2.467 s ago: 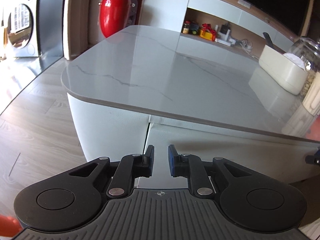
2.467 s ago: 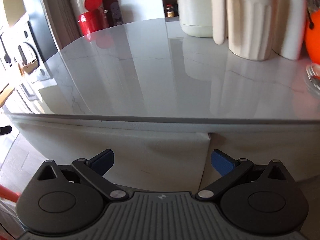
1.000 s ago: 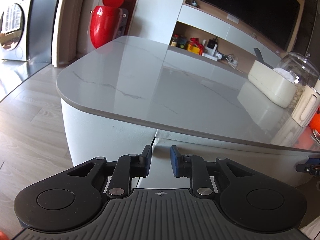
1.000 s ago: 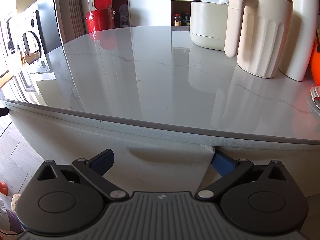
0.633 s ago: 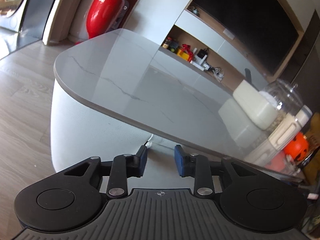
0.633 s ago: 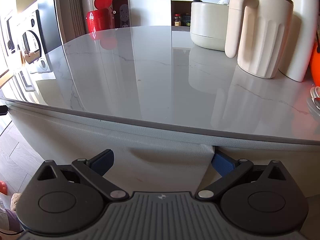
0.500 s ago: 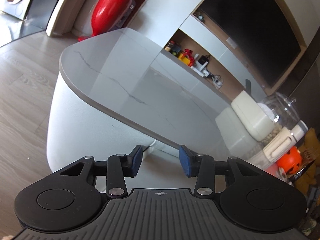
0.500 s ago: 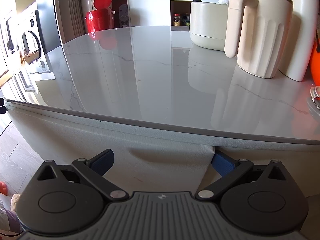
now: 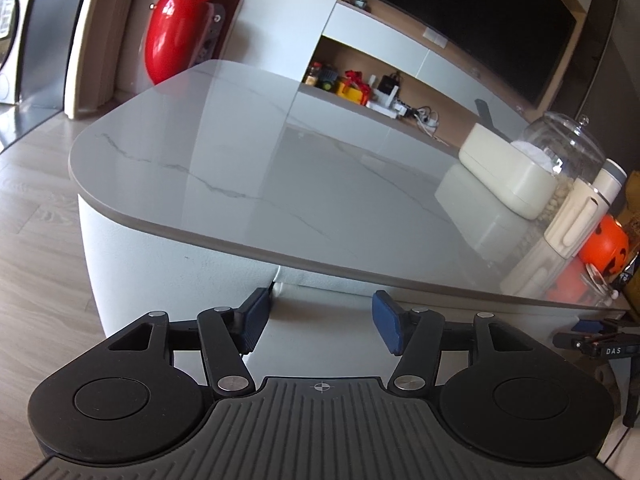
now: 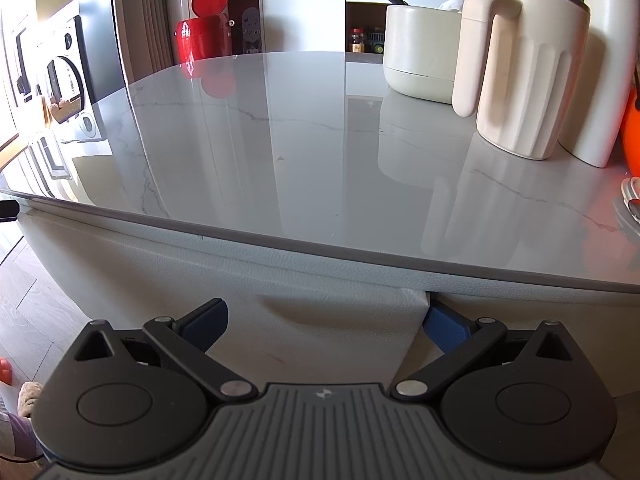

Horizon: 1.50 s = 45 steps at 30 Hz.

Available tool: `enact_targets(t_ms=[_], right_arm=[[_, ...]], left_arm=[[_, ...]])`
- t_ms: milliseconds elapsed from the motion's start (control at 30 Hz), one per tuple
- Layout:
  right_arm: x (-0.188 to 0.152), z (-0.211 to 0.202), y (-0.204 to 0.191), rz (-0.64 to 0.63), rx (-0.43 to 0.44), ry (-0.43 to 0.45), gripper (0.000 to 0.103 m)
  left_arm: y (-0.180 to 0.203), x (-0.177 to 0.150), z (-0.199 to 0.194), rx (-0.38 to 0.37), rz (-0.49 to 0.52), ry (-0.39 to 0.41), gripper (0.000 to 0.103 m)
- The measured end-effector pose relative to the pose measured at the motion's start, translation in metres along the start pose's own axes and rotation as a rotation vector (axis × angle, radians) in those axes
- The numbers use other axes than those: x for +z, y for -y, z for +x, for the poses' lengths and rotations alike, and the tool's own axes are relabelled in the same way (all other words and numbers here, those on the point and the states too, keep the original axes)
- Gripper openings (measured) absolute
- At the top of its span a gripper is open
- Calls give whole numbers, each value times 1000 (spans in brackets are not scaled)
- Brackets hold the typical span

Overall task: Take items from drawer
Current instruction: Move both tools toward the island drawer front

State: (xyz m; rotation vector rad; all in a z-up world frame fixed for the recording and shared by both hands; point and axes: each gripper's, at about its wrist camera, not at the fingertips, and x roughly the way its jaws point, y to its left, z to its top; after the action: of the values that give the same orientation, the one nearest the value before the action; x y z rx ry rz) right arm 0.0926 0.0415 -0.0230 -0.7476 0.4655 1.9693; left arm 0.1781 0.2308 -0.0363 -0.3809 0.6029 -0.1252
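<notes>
A white drawer front (image 10: 320, 320) sits shut under the grey marble tabletop (image 10: 280, 140), so its contents are hidden. My right gripper (image 10: 326, 326) is open wide and spans this front, with its right fingertip (image 10: 444, 326) in the gap at the front's right edge. A shallow curved recess (image 10: 344, 314) runs across the front between the fingers. In the left wrist view my left gripper (image 9: 320, 318) is open and empty, close to the drawer front (image 9: 320, 304) just right of a vertical seam (image 9: 275, 282). The right gripper (image 9: 592, 338) shows at the far right there.
On the tabletop's right side stand a cream ribbed jug (image 10: 524, 64), a cream round container (image 10: 420, 52), a glass domed jar (image 9: 564, 152) and an orange pumpkin pail (image 9: 604, 246). A red bin (image 9: 176, 36) stands beyond the table. Wood floor (image 9: 36, 240) lies to the left.
My left gripper has gone from nearly shut to wide open, and its view has swung and tilted around the table corner. The right gripper has stayed in place at the drawer front.
</notes>
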Motion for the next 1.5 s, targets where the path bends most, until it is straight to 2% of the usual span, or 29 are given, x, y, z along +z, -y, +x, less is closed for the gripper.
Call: enact_targets(t_ms=[333,367,400,433,467,533,600,733,833,900,1033,1100,1200,1267,1500], right_arm=[[-1,-2,2,-1,29,-17,103],[-2,-4,3,-1,37,-19,103],[-2,-5,4,2,46,-20,103],[-3,-6,5,3,55,-22,103],[-3,-8,6,3,62,-25,103],[-1,-14,8,16,73,-28,103],[5,-25,7,46,71,-2,103],[22,-41,-11,25,53,58,103],[28,-30,-36,25,122,25,103],[30,-18,-55,13,130,12,103],[32,5,-82,9,96,4,103],[30,6,-92,15,44,14,103],[26,7,-99,-9,11,8,103],[25,8,-103,-68,4,-13,103],[18,-3,-93,-91,89,-43,103]], left_arm=[[6,-5,-12,-7,-9,-23,62],[8,-6,-14,-34,-9,-42,57],[12,-6,-14,-84,-10,-74,36],[21,-7,-15,-66,23,-86,27],[36,-9,-17,-2,100,-75,26],[65,-13,-22,76,259,-31,27],[84,-11,-21,83,314,-9,28],[109,-5,-7,59,270,-3,29],[119,-2,6,69,231,-7,29],[124,-3,10,94,237,-13,29],[125,-7,12,105,244,-36,29],[125,-7,13,111,244,-49,29],[125,-6,17,117,224,-74,29],[125,-5,20,116,217,-87,29],[130,-2,35,139,221,-137,29]])
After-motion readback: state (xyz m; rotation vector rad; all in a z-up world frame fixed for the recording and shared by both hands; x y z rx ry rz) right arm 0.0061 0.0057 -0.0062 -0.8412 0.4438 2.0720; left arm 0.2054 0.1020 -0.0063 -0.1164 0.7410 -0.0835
